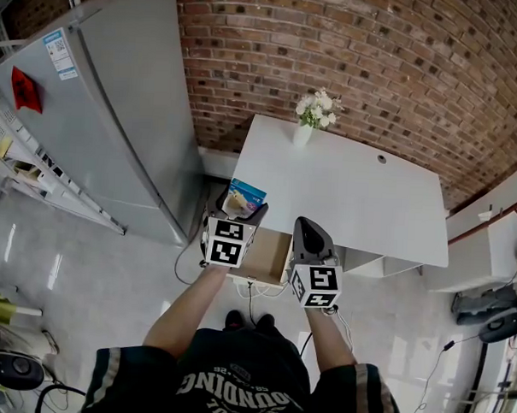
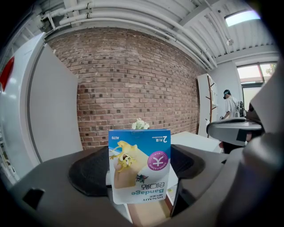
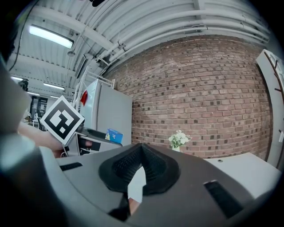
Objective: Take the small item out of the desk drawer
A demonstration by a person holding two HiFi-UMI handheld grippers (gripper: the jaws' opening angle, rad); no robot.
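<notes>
Head view: the left hand-held gripper (image 1: 240,211) is raised at the near left corner of the white worktop (image 1: 370,198), clamped on the small item, a blue-and-white bandage packet (image 1: 245,196). The packet stands up out of the jaws. The drawer (image 1: 272,255) is pulled open below and between the two tools, showing a wood-coloured interior; its contents cannot be made out. The right hand-held gripper (image 1: 304,225) hangs just beside the left one, over the drawer's right part, touching nothing. A vase of flowers (image 1: 314,118) stands at the far edge of the worktop, and a grey refrigerator (image 1: 117,118) stands to the left. Left gripper view: both pads bear on the packet's lower half, one on each side. The packet faces the camera upside down and is clear of the brown drawer strip visible beneath it. Right gripper view: the jaws are together at the tips with nothing between them; only a sliver of worktop shows through the gap below the tips. Assessment: the extraction step appears essentially complete, as the item is out of the drawer and held in the air. The next move probably calls for carrying the packet sideways over the worktop, lowering it onto a bare area well apart from the vase, and only then parting the left jaws. The right tool is free to push the drawer shut if required.
</notes>
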